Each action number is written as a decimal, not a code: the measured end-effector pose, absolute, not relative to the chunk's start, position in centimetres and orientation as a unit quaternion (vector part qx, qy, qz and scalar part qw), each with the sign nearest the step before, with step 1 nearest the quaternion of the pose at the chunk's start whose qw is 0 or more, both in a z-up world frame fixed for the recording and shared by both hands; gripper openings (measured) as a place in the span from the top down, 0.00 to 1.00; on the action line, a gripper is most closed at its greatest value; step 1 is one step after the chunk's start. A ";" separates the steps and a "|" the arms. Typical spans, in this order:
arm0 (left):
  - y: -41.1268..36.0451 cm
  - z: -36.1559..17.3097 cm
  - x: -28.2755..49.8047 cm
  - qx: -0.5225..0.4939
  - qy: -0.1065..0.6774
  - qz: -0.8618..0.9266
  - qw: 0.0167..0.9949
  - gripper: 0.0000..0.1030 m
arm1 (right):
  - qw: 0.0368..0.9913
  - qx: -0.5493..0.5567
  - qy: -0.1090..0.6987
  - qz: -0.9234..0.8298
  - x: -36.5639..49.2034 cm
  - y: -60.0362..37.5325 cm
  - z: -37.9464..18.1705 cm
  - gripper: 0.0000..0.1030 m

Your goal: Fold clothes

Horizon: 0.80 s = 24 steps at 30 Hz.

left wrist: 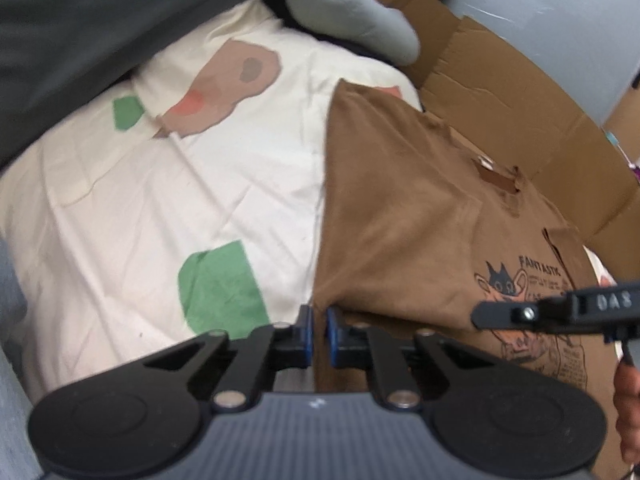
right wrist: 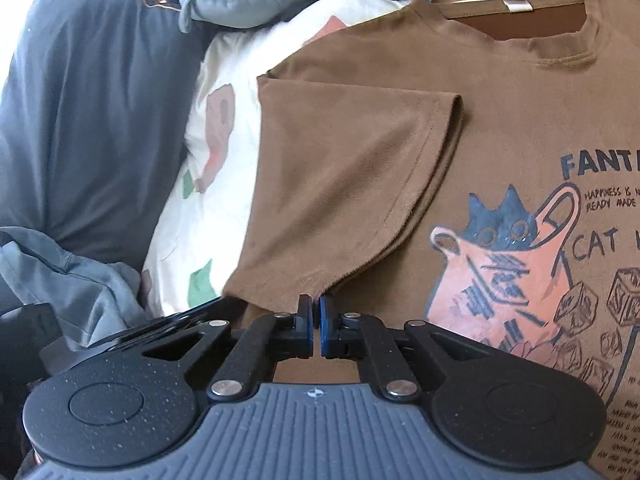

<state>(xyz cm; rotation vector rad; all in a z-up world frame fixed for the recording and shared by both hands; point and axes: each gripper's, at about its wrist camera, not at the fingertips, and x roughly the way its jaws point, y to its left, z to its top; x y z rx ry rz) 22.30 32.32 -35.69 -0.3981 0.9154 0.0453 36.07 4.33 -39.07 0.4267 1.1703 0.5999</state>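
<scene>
The brown T-shirt (right wrist: pixel 500 128), lying print-up at centre-right, is pinched at its folded-in left flap by the left gripper (left wrist: pixel 319 334) and right gripper (right wrist: pixel 316 328); the remainder is seen unfolded.

Left tool (left wrist: pixel 319 330): jaws nearly closed, blue pads pinching a thin edge of brown fabric between them, pointing forward and low. Right tool (right wrist: pixel 316 322): jaws almost together too, fabric edge caught in the narrow gap. In the left wrist view the right tool enters from the right edge, level with the left one, with part of a hand (left wrist: pixel 629 412) below it.
</scene>
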 end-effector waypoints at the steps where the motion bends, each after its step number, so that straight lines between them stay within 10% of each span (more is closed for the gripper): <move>1: 32.4 -35.6 22.2 -0.191 0.440 0.026 0.877 0.91 | 0.770 0.198 0.539 0.278 36.0 4.3 -38.9 0.99; 14: 31.8 -32.4 20.8 -0.178 0.393 0.024 0.902 0.84 | 0.806 0.154 0.516 0.247 37.6 2.9 -38.6 0.94; 18: 31.2 -32.4 22.6 -0.169 0.393 0.010 0.904 0.85 | 0.829 0.140 0.495 0.219 39.8 1.9 -38.5 0.72; 24: 30.2 -33.6 24.2 -0.154 0.406 -0.010 0.901 0.85 | 0.848 0.121 0.480 0.192 43.0 0.9 -39.1 0.67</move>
